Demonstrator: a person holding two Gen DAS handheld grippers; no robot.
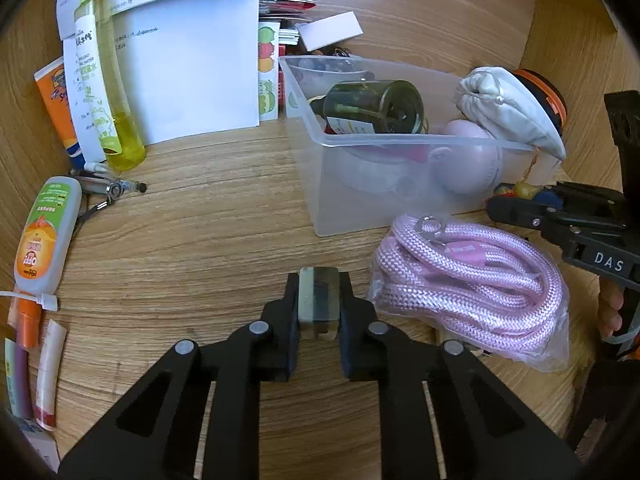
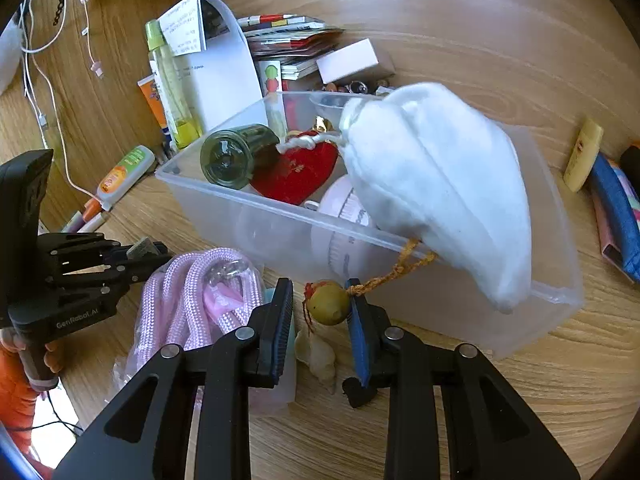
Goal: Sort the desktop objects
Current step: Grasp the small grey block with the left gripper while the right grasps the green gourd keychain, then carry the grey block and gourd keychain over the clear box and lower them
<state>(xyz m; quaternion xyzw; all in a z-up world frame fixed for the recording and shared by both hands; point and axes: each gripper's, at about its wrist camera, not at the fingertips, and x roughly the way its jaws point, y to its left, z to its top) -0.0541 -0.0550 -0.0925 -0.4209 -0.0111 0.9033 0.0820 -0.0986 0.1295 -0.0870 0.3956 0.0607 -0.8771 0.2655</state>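
Left hand-held gripper (image 1: pixel 319 300): clamped on a small green-and-dark striped block (image 1: pixel 319 294), low over the wooden desk (image 1: pixel 200 240). Right hand-held gripper (image 2: pixel 320 312): fingers parted, a yellow-green bead (image 2: pixel 329 302) on an orange cord (image 2: pixel 394 266) between them, touching the right finger only; whether gripped, cannot tell. Clear plastic bin (image 1: pixel 360 148) at 1 o'clock in the left view, holding a dark glass jar (image 1: pixel 374 106) on its side and a pink round item (image 1: pixel 468 156). White drawstring pouch (image 2: pixel 436 184) draped over the bin's near rim. Bagged pink rope (image 1: pixel 468 280) at 3 o'clock of the block, just beside the bin. Yellow spray bottle (image 1: pixel 106 80) at 10 o'clock, on white papers (image 1: pixel 192 68).
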